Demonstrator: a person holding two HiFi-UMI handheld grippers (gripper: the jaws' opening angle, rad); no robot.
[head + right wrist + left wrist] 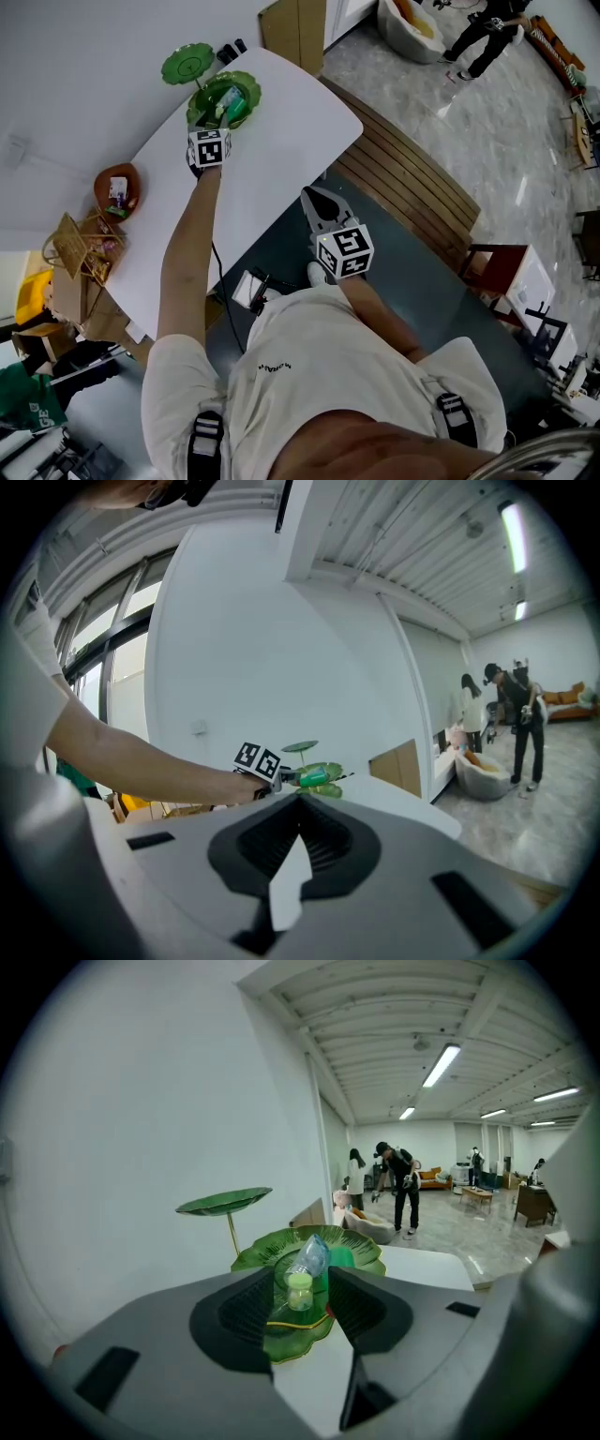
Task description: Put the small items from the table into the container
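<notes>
A green leaf-shaped dish (pixel 247 88) sits at the far end of the white table (pixel 281 150). A small clear bottle with a pale green cap (pixel 305 1267) lies tilted in the dish (pixel 361 1247). My left gripper (pixel 300 1302) hangs over the dish's near rim with its jaws on either side of the bottle's cap; they stand apart from it, open. In the head view the left gripper (pixel 217 114) reaches far across the table. My right gripper (pixel 310 195) hovers at the table's near edge, jaw tips together and empty; its own view shows the tips meeting (pixel 300 803).
A smaller green leaf on a thin stand (pixel 187 64) rises just behind the dish. An orange dish with small items (pixel 118 187) and a wire basket (pixel 80 246) sit at the table's left end. A slatted wooden bench (pixel 403 183) runs along the right. People stand far off in the hall.
</notes>
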